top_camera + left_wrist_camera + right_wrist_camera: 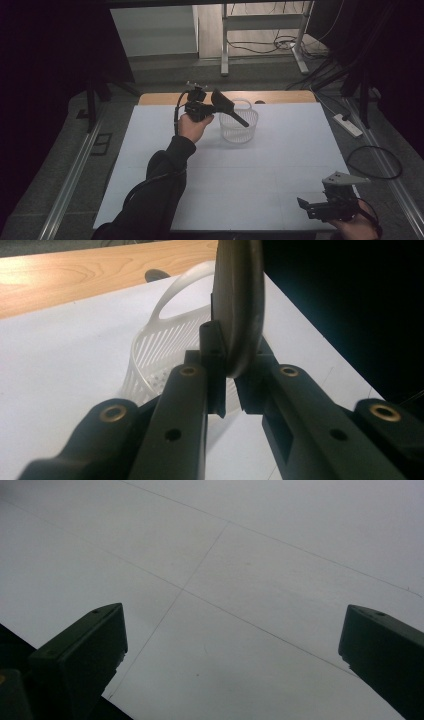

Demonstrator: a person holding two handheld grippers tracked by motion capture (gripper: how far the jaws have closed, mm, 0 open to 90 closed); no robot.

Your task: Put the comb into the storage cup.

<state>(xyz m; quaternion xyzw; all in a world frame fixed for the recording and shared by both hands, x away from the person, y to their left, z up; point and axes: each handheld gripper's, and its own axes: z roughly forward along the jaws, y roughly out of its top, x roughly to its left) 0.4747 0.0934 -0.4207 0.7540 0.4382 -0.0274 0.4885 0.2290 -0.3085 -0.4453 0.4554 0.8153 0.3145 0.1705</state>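
A white slotted basket (240, 131) with a loop handle stands on the white table sheet (250, 180) toward the back centre. Just left of and above its rim, my left gripper (212, 106) is shut on a black flat-headed utensil (227, 107), whose thin handle slants down over the basket. In the left gripper view the utensil (239, 300) stands edge-on, pinched between the jaws of the left gripper (232, 375), with the basket (165, 345) behind. My right gripper (305, 207) hovers open at the table's near right corner. In its own view the right gripper (232, 645) has nothing between its jaws.
A strip of wooden tabletop (160, 98) shows past the sheet's far edge. On the floor to the right lie a power strip (347, 125) and a looped cable (375, 162). A metal desk frame (225, 50) stands at the back, dark curtains at both sides.
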